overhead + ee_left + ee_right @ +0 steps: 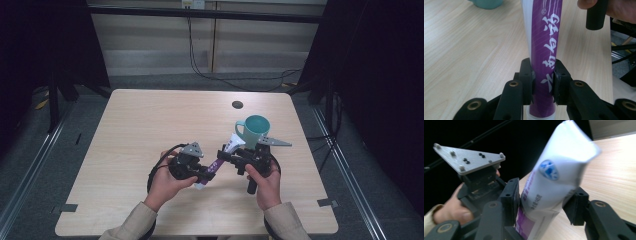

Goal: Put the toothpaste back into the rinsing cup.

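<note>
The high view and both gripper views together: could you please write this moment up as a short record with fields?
setting: wooden table, person seated at its near edge
held item: purple and white tube, lifted off the table
left tool: jaws clamped on the tube near its cap end
right tool: jaws around the flat white end, one jaw apart from it
other item: teal mug, upright beyond the tube

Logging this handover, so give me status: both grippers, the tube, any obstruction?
Left gripper shut on purple-and-white plastic tube. Right gripper fingers straddle its flat end, grip unclear. Teal ceramic mug just beyond.
</note>
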